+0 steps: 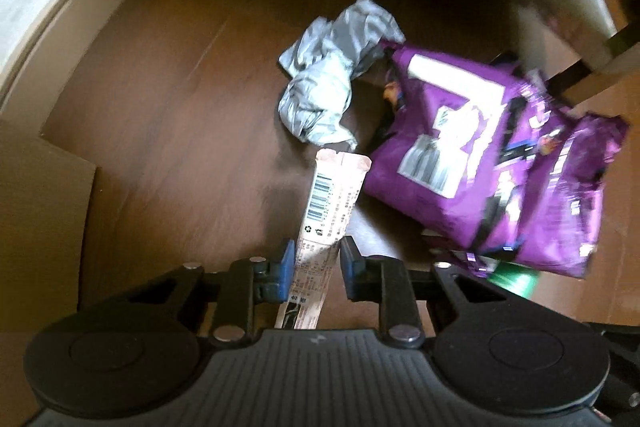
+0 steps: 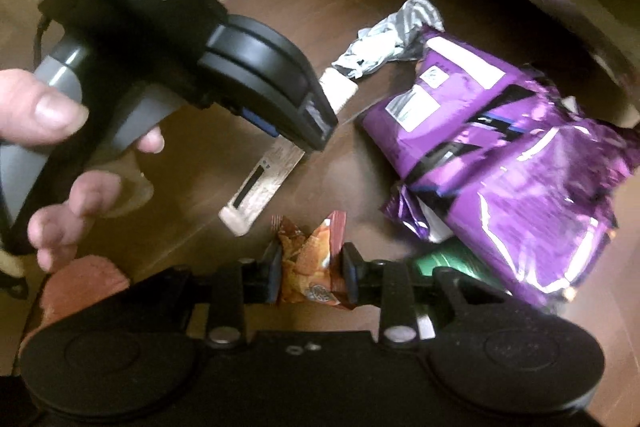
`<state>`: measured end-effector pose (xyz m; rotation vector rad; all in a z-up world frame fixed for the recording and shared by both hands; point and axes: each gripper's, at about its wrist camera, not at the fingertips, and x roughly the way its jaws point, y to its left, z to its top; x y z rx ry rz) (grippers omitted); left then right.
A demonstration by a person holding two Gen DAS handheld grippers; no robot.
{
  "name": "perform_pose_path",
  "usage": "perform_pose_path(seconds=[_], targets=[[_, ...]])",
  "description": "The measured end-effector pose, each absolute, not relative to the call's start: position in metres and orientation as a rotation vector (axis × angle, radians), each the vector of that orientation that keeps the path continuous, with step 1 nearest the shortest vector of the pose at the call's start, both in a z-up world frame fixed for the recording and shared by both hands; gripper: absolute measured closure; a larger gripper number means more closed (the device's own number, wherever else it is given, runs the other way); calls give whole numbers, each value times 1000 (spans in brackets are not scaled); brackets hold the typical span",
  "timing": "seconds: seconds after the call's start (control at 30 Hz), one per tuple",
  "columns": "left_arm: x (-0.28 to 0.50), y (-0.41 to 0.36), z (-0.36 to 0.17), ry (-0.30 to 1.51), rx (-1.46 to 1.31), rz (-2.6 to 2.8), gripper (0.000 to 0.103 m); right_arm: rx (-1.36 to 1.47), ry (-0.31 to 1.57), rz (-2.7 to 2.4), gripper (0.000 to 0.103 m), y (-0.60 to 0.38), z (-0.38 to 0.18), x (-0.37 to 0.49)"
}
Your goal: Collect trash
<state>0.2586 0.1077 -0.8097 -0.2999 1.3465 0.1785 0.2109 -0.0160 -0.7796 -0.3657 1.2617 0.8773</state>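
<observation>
My left gripper (image 1: 316,259) pinches the long pale wrapper (image 1: 334,195) just left of the purple bag (image 1: 480,163), my right gripper (image 2: 310,275) clamps the orange snack packet (image 2: 310,263) below-left of it.

Two handheld black grippers — left gripper (image 1: 316,267) and right gripper (image 2: 308,277) — have blue finger pads, silver screw heads and round black discs. The left one's body has a grey handle, white lettering and brown cord wrapping.

I read this as home living space: dark wood-plank floor (image 1: 168,115), beige skirting board (image 1: 60,39) along floor's left edge, furniture leg (image 1: 616,47) at floor's right side.
</observation>
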Motion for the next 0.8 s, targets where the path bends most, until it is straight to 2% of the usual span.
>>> perform_pose_path(seconds=[0.27, 0.43, 0.6, 0.8], targets=[[243, 101, -756, 1245, -327, 170, 83, -353, 1208, 891, 74, -54, -720, 202], [239, 93, -726, 1188, -343, 153, 93, -350, 1173, 858, 75, -70, -695, 210], [236, 87, -687, 1141, -332, 133, 93, -326, 1128, 794, 75, -82, -664, 223], [239, 89, -698, 1192, -347, 145, 93, -297, 1100, 770, 75, -95, -635, 231]])
